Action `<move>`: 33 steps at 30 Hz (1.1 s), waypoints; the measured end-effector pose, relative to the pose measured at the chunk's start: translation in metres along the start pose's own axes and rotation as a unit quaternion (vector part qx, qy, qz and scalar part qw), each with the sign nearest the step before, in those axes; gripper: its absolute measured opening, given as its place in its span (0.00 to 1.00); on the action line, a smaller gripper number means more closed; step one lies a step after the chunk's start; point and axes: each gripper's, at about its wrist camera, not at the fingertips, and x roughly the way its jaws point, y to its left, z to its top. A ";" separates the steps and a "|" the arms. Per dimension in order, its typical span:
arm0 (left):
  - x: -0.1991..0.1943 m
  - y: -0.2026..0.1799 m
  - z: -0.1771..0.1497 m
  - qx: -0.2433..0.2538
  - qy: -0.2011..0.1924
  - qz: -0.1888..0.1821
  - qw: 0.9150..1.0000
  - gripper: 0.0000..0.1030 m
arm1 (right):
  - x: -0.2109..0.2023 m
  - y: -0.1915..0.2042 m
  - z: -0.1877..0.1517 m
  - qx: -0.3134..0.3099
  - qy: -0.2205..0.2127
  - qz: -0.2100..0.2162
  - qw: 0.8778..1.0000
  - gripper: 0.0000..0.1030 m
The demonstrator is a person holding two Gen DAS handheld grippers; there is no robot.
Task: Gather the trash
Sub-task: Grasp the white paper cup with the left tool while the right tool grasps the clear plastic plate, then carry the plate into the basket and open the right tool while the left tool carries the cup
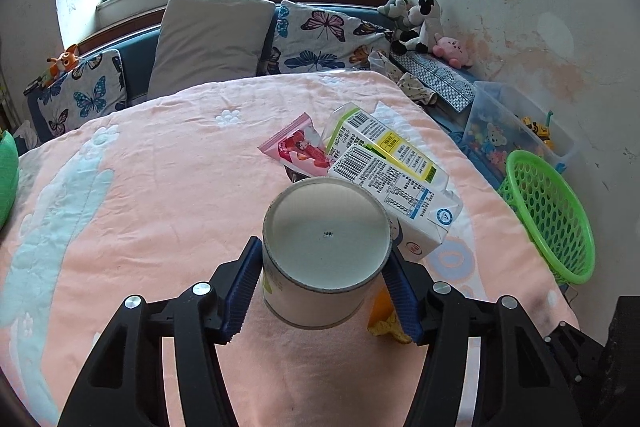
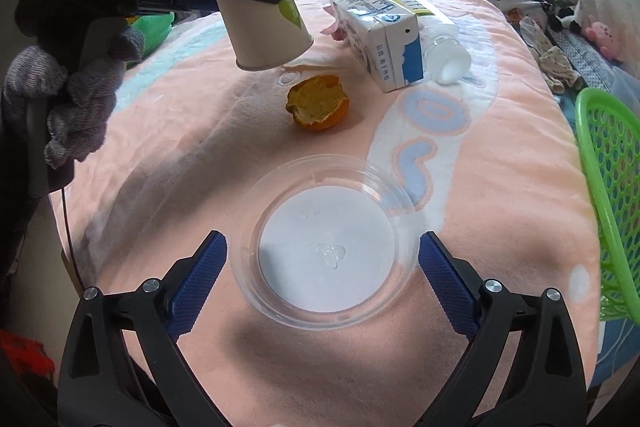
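My left gripper [image 1: 326,259] is shut on a white paper cup [image 1: 326,247] and holds it above the pink blanket; the right wrist view shows the cup [image 2: 266,27] lifted and tilted. Beyond it lie a milk carton [image 1: 394,183], a yellow-labelled carton [image 1: 384,139] and a pink snack wrapper [image 1: 298,147]. An orange peel [image 2: 318,103] lies under the cup. My right gripper [image 2: 322,259] is open, its jaws either side of a clear plastic lid [image 2: 324,247] lying on the blanket. A clear bottle [image 2: 444,47] lies beside the milk carton [image 2: 380,35].
A green mesh basket [image 1: 548,215] stands off the bed's right edge, also in the right wrist view [image 2: 612,195]. A clear toy box [image 1: 508,131], pillows [image 1: 208,39] and plush toys [image 1: 420,23] sit at the back.
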 end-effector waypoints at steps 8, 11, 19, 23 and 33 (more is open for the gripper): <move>-0.014 -0.004 0.000 0.003 -0.003 -0.010 1.000 0.56 | 0.008 0.005 -0.001 -0.013 0.002 -0.021 1.000 0.91; -0.018 -0.009 0.000 0.007 -0.006 -0.013 1.000 0.56 | 0.006 0.006 -0.001 -0.016 -0.001 -0.025 1.000 0.90; -0.026 -0.028 0.002 0.022 -0.012 -0.031 0.999 0.56 | -0.015 -0.005 -0.004 0.003 -0.023 -0.022 0.999 0.90; -0.026 -0.040 0.006 0.028 -0.014 -0.040 0.999 0.56 | -0.032 -0.024 -0.004 0.024 -0.039 -0.036 0.998 0.90; -0.020 -0.082 0.021 0.053 -0.015 -0.067 0.996 0.56 | -0.076 -0.100 -0.003 0.104 -0.080 -0.104 0.986 0.90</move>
